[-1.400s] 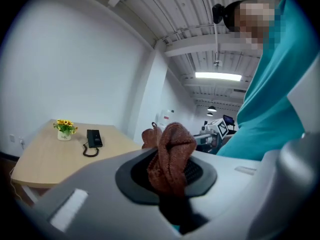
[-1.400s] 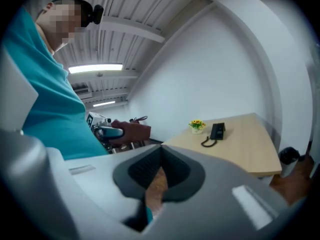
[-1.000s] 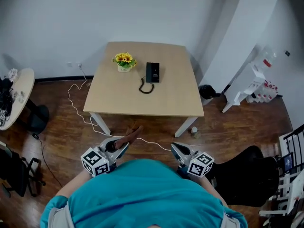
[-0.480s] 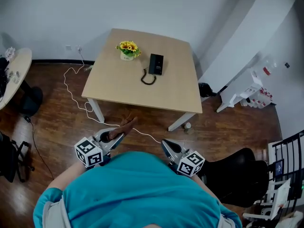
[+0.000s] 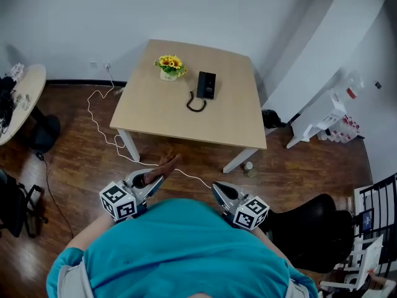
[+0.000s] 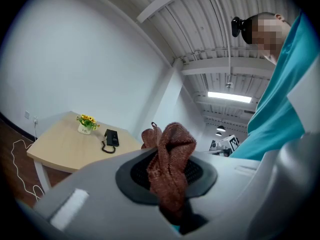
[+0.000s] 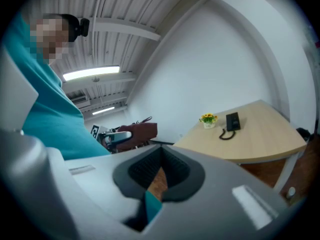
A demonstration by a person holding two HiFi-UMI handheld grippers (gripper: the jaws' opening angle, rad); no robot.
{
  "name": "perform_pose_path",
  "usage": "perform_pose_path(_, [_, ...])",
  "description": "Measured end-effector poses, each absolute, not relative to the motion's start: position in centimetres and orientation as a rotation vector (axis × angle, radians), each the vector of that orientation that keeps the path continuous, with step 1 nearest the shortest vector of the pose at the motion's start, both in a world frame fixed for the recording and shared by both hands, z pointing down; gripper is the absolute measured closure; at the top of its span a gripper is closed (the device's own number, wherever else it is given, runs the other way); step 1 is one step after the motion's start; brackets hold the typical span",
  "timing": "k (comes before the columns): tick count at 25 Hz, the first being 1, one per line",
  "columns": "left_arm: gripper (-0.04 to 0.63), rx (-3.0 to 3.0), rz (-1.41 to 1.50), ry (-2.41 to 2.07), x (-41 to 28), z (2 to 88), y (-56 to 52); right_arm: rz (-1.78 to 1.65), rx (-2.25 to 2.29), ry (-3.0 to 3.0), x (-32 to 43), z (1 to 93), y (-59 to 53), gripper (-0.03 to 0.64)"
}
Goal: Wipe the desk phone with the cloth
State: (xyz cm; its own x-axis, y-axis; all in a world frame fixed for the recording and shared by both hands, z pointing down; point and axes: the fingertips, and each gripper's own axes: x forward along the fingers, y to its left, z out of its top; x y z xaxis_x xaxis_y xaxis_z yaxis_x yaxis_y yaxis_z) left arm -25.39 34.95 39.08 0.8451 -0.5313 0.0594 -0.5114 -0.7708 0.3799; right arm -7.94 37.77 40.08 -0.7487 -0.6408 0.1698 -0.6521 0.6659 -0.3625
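Presently the left claw (image 5: 154,180) is clenched on a brown cloth (image 6: 167,164), which bunches up beyond its jaws and touches no surface. The right claw (image 5: 218,189) is closed to the tips with nothing between them. Both are held low, close to the person's teal shirt (image 5: 186,247), over the wooden floor (image 5: 80,179) and well apart from the counter (image 5: 161,117). The desk phone (image 5: 206,84) lies flat on the counter's far half, its coiled cord (image 5: 195,103) looped at the near end, near a pot of yellow flowers (image 5: 169,67)
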Motion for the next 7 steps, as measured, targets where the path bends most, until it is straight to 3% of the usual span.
perform_pose_path(7, [0.518,2.652,-0.065,-0.771,-24.97,39.04,35.21,0.619,1.089,-2.85,-7.74,39.91,37.99,0.617])
